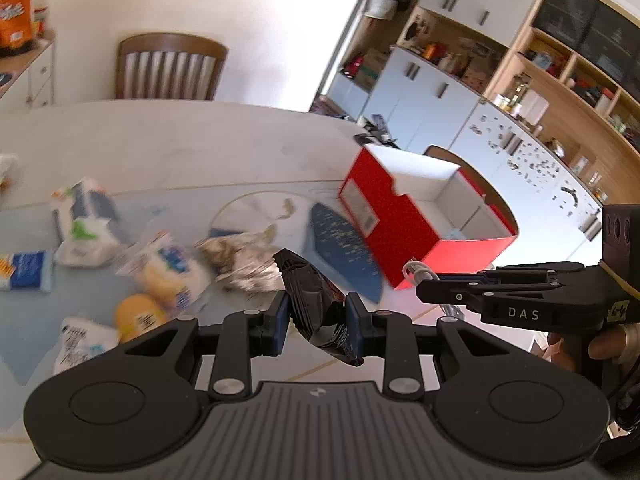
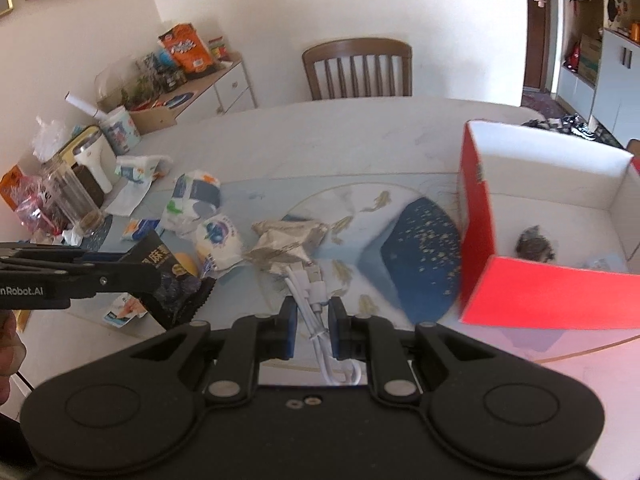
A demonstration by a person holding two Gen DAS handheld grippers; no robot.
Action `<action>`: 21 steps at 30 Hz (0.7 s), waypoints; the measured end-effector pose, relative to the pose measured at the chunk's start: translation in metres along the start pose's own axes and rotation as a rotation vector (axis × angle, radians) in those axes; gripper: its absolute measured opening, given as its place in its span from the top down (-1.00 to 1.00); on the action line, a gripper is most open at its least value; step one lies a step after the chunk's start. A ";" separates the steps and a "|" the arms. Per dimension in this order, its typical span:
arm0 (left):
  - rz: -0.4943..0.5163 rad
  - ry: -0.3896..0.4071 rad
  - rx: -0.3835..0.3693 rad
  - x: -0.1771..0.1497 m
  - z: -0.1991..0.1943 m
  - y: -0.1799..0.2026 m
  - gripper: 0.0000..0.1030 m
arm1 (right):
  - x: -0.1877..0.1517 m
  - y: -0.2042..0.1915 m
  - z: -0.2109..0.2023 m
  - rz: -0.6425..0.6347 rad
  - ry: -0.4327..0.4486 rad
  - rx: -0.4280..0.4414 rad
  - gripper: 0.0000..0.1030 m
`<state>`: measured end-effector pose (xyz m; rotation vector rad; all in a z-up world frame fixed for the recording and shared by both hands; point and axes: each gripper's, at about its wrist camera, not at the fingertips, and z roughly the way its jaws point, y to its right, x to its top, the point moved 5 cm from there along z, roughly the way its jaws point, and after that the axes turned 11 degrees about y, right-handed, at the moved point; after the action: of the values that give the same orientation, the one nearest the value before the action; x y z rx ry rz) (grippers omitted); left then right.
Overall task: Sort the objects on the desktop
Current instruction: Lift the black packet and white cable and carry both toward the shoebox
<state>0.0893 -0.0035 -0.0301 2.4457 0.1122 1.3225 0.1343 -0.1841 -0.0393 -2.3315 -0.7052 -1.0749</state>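
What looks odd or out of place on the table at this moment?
The crumpled silver wrapper lies loose in the middle of the mat, among scattered packets. The red box stands open with something small and dark inside. Nothing looks spilled or broken.

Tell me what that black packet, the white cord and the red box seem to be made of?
The black packet, pinched in the left gripper, looks like thin glossy plastic film: it crinkles and has a serrated sealed edge. The white cord, clamped in the right gripper, appears to be smooth plastic-coated cable, bending in soft loops. The red box seems to be cardboard: flat stiff walls, matte red outside, plain white inside.
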 end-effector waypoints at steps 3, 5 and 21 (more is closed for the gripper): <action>0.025 0.008 -0.020 0.008 0.007 0.015 0.44 | 0.005 0.011 -0.010 0.013 0.018 -0.013 0.71; 0.039 0.015 -0.034 0.012 0.010 0.024 0.44 | 0.007 0.018 -0.015 0.016 0.027 -0.022 0.71; 0.130 0.018 -0.119 0.031 0.051 0.085 0.44 | 0.023 0.072 -0.039 0.054 0.072 -0.081 0.71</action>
<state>0.1400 -0.0897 -0.0015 2.3755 -0.1202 1.3635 0.1708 -0.2565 -0.0130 -2.3526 -0.5790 -1.1775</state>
